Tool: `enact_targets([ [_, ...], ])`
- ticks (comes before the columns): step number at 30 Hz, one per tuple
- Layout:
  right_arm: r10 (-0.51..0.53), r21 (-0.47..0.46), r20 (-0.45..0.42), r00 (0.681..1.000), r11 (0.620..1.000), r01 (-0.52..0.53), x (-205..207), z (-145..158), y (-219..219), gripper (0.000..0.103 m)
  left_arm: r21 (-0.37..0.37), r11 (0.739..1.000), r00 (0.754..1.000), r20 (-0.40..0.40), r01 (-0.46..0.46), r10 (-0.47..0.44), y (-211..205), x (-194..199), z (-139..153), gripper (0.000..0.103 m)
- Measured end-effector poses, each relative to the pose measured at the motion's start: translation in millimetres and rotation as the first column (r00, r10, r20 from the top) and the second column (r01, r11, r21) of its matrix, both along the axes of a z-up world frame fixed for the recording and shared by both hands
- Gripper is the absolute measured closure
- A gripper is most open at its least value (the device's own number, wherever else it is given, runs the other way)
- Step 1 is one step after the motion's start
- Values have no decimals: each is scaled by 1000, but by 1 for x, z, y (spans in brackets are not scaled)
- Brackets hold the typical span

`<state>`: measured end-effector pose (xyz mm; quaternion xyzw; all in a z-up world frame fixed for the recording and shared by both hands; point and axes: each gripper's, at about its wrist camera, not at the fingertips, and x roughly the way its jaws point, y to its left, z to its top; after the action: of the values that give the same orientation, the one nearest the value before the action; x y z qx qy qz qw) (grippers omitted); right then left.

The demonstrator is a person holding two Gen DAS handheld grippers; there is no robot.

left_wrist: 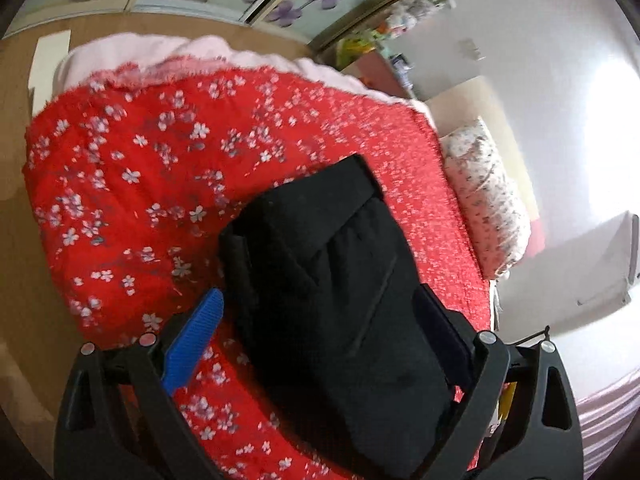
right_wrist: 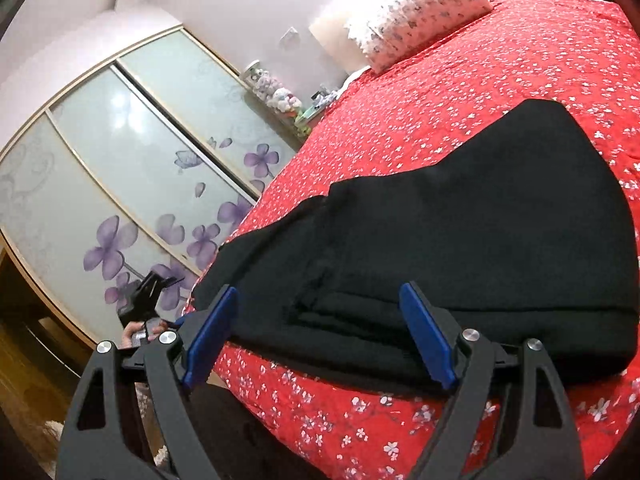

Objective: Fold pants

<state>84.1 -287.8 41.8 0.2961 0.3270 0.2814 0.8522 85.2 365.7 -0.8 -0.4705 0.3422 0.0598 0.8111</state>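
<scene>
The black pants lie folded into a thick stack on the red flowered bedspread, near the bed's edge. The right gripper stands wide, its blue pads either side of the stack's near edge and not pressing on it. The left gripper is also spread wide, with the bundle running up from between its fingers toward twelve o'clock; no pad seems to bite there either.

To finish well, I'd say both should come clear without snagging the top layer, then check that the edges line up and press out any bulge rather than drag the cloth across the quilt, which looks soft and grippy.

From the right view, a floral pillow sits at one o'clock, and sliding wardrobe doors with purple blossoms fill nine o'clock. Wooden floor shows beyond the bed.
</scene>
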Motion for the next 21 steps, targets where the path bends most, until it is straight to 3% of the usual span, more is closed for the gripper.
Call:
enact_targets([
  [6, 7, 0, -6, 1000, 1000, -7, 6, -1, 2, 18, 36, 999, 999, -45, 1, 1, -4, 13, -3, 19],
  [11, 16, -4, -14, 1000, 1000, -16, 8, -4, 6, 18, 91, 994, 990, 119, 64, -75, -15, -5, 23, 28],
  [13, 21, -5, -25, 999, 1000, -21, 10, -6, 8, 18, 99, 993, 993, 84, 71, -79, -13, -1, 19, 28],
  [17, 33, -19, -21, 999, 999, -33, 8, -4, 14, 18, -1, 999, 999, 32, 41, -41, -1, 5, -9, 29],
  [19, 36, -23, -19, 999, 999, -36, 7, -4, 14, 18, -79, 996, 999, 26, 42, -40, 2, 7, -24, 34],
  [21, 37, -19, -23, 999, 999, -37, 7, -4, 14, 18, -76, 997, 999, 25, 25, -23, -1, 10, -27, 34],
])
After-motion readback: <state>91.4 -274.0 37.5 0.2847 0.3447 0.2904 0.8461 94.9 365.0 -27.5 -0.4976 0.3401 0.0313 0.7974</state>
